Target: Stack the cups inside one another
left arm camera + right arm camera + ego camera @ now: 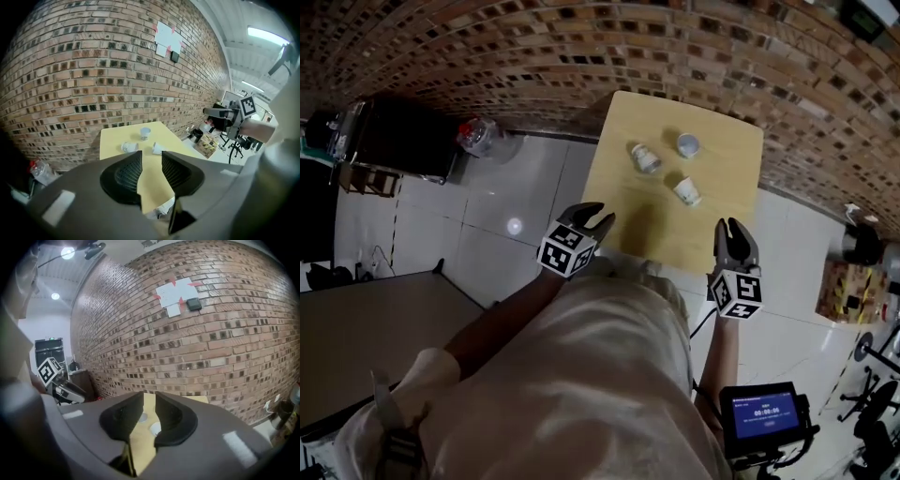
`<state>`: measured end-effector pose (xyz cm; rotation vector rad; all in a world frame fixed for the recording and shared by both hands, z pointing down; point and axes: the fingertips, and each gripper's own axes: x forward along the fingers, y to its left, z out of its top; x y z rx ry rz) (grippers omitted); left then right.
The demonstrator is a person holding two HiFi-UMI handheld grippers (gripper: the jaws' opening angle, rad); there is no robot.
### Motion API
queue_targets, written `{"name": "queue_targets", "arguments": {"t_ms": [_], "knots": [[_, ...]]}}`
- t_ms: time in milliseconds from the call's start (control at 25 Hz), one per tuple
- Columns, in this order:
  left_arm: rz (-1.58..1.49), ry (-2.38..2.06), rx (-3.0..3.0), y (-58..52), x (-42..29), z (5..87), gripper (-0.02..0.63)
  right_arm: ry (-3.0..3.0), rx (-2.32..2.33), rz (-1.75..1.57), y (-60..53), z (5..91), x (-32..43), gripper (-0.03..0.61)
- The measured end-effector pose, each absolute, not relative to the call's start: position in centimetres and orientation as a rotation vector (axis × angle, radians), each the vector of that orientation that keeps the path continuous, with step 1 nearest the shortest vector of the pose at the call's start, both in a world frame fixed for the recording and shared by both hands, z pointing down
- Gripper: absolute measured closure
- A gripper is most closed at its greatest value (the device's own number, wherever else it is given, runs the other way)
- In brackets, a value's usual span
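Observation:
Three small white cups sit on the far half of a yellow table [623, 220]. One cup [688, 144] stands upright at the back. A second cup [645, 157] lies on its side to its left, and a third cup [686, 191] lies on its side nearer me. My left gripper [598, 214] hovers at the table's near left edge, jaws apart with nothing between them; the left gripper view shows the cups [146, 133] well beyond its tips [151, 157]. My right gripper [729, 225] hangs over the near right edge, jaws narrowly apart and empty [149, 399].
A brick wall [581, 56] runs behind the table. A dark cabinet [403, 141] and a clear plastic container [478, 136] stand on the tiled floor at the left. A dark kettle [862, 244] and a box are at the right. A small screen [759, 411] hangs by my right side.

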<state>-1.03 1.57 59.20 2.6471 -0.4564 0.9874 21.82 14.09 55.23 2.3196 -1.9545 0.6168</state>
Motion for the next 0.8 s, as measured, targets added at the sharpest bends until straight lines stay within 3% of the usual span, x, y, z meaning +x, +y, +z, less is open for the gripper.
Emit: {"name": "queue_targets", "arguments": {"t_ms": [200,400,800], "knots": [[1.055,-0.521,2.62,-0.2,-2.0,60.0,0.465,-2.002,2.247,0.641,11.0,56.9,22.8,0.494],[1.092,-0.5,2.607,-2.2,-1.7,60.6,0.425,-2.01,2.177,0.656,7.8,57.7,23.2,0.494],[1.197,-0.252,2.6,-4.8,1.3,64.7,0.385,-1.846,2.144,0.669,4.7,58.4,21.6,0.494]]}}
